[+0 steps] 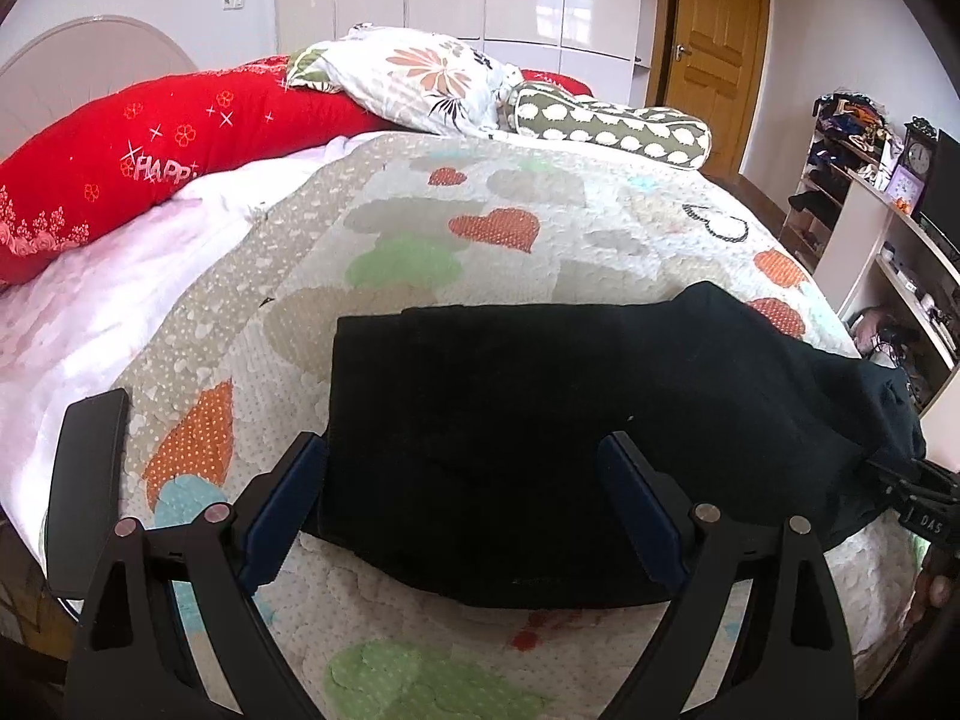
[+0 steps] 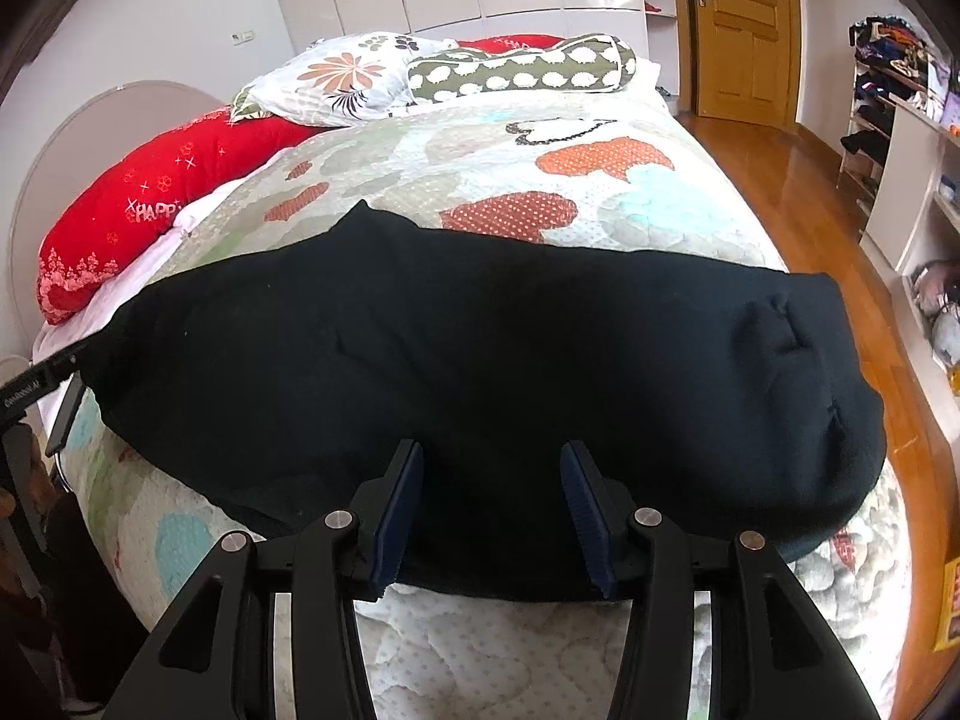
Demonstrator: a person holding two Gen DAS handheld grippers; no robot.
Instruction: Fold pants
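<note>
Black pants (image 1: 540,420) lie folded lengthwise across the near part of the bed, on a heart-patterned quilt (image 1: 480,222). In the left wrist view my left gripper (image 1: 465,456) is open, its blue-padded fingers straddling the pants' left end near the front edge. In the right wrist view the pants (image 2: 480,348) stretch across the frame, the bunched waist end at the right. My right gripper (image 2: 491,462) is open over the pants' front edge, empty. The right gripper also shows at the left view's right edge (image 1: 927,495).
Red long pillow (image 1: 150,150), floral pillow (image 1: 420,72) and dotted bolster (image 1: 612,126) lie at the headboard end. A black phone (image 1: 87,480) lies at the bed's left edge. Shelves (image 2: 924,180), wooden floor (image 2: 810,210) and a door (image 2: 744,30) are right.
</note>
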